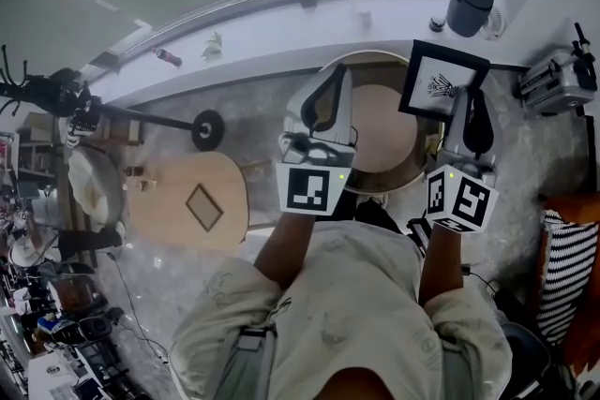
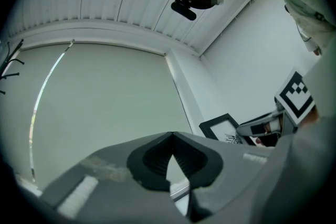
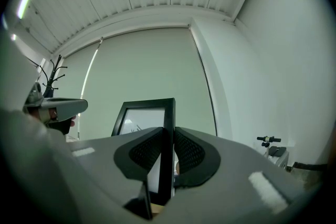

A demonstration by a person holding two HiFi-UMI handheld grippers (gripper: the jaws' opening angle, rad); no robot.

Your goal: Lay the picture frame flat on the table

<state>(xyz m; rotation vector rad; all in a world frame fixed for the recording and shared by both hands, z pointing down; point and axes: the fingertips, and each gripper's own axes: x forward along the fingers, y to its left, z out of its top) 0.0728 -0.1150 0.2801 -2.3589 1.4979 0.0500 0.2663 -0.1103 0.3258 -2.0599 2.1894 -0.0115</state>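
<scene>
A black picture frame point(image 1: 442, 81) with a white print stands upright over the far right rim of the round wooden table point(image 1: 380, 166). My right gripper point(image 1: 472, 96) is shut on the frame's right edge. In the right gripper view the black frame point(image 3: 142, 115) sits edge-on between the ribbed pads point(image 3: 191, 152), which press on both its faces. My left gripper point(image 1: 334, 76) hovers over the table's left side, apart from the frame. Its jaws meet at the tips with nothing in them. The left gripper view shows the frame point(image 2: 220, 127) off to the right.
A dark cylinder point(image 1: 469, 5) sits on the white ledge behind the table. A grey device point(image 1: 558, 80) lies at the right, a striped cloth point(image 1: 567, 267) below it. A pale wooden board point(image 1: 192, 200) and a black stand point(image 1: 206, 128) are on the left.
</scene>
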